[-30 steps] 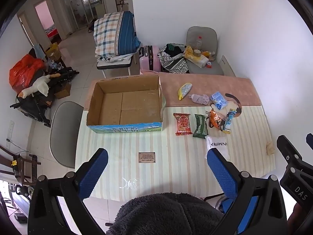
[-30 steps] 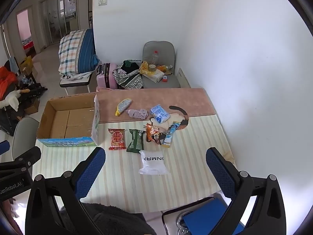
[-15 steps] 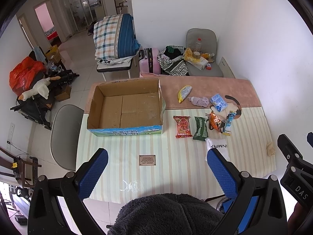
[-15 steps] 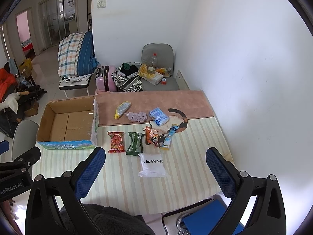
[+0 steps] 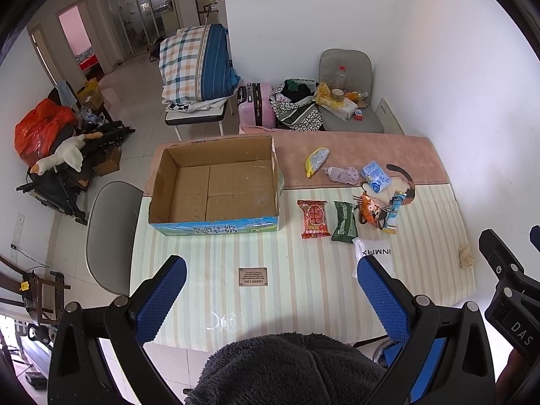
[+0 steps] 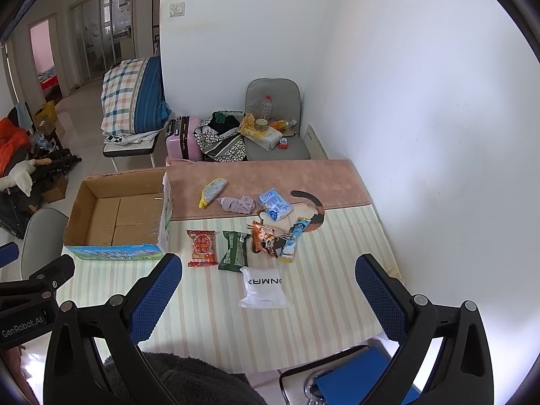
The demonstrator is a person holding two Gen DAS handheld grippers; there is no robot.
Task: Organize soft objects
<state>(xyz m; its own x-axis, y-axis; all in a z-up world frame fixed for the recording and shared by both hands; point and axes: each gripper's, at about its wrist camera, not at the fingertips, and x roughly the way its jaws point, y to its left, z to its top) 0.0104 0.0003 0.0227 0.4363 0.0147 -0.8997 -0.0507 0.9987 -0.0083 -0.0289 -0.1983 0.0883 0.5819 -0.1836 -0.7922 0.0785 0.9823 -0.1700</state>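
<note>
the left wrist view alone showed a small brown label [image 5: 253, 276] on the striped table cover [image 5: 303, 303] and a beige scrap [image 5: 466, 256] at the table's right edge. it also caught the white goose toy [image 5: 64, 155] and an orange bag [image 5: 40, 128] on the floor to the left. the right wrist view alone showed the white pouch [image 6: 264, 287] in full, printed with dark letters; in the left view a blue finger hid part of it.

the cardboard box [image 5: 216, 185] sat open on the left part of the table, and only bare cardboard showed inside it. the soft things all lay outside it, to its right. in the far row were a yellow-edged pouch [image 6: 212, 191], a lilac cloth [image 6: 238, 204] and a blue-white packet [image 6: 275, 204]. nearer lay a red snack pack [image 6: 201, 248], a green pack [image 6: 234, 250], an orange cat-print bag [image 6: 265, 241] and a blue stick packet [image 6: 293, 239].

the left gripper [image 5: 271, 298] hung above the near table edge with its blue fingers spread wide and nothing between them. the right gripper [image 6: 268, 300] was likewise spread wide and empty, above the white pouch. dark fleece [image 5: 290, 371] filled the bottom of both views.
</note>
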